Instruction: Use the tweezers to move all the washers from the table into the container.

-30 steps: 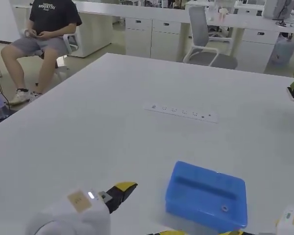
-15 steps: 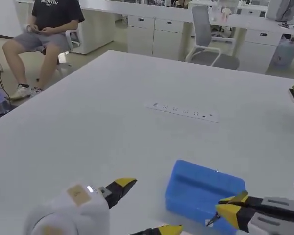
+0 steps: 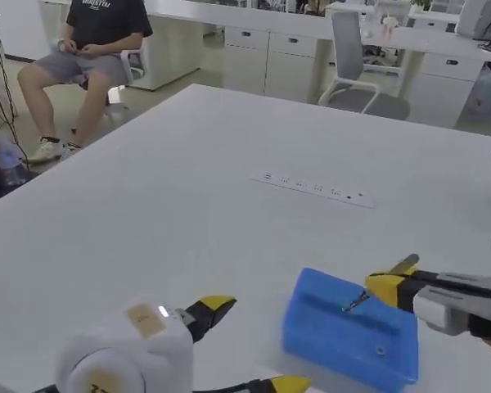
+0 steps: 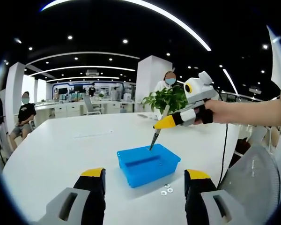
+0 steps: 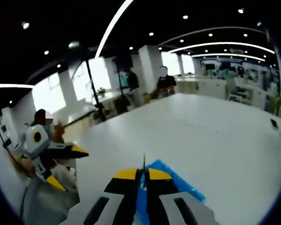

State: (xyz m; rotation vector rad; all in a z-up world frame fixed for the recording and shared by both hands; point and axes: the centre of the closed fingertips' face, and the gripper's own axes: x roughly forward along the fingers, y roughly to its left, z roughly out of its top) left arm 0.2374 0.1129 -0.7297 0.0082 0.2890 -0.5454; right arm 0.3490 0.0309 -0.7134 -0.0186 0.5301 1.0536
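Your right gripper comes in from 3 o'clock in the head view, its jaws pressed together on the tweezers. The tweezers slant down over the blue container, with their tips above its open top. You cannot tell whether they carry a washer. One washer lies inside the container, toward its 4 o'clock corner.

Your left gripper is spread wide, holding nothing, with the container straight ahead at 12 o'clock between its yellow-tipped jaws. In the left gripper view a few loose washers lie on the white worktop, just beside the container at its 5 o'clock. A power strip sits well apart from the container at 12 o'clock in the head view.
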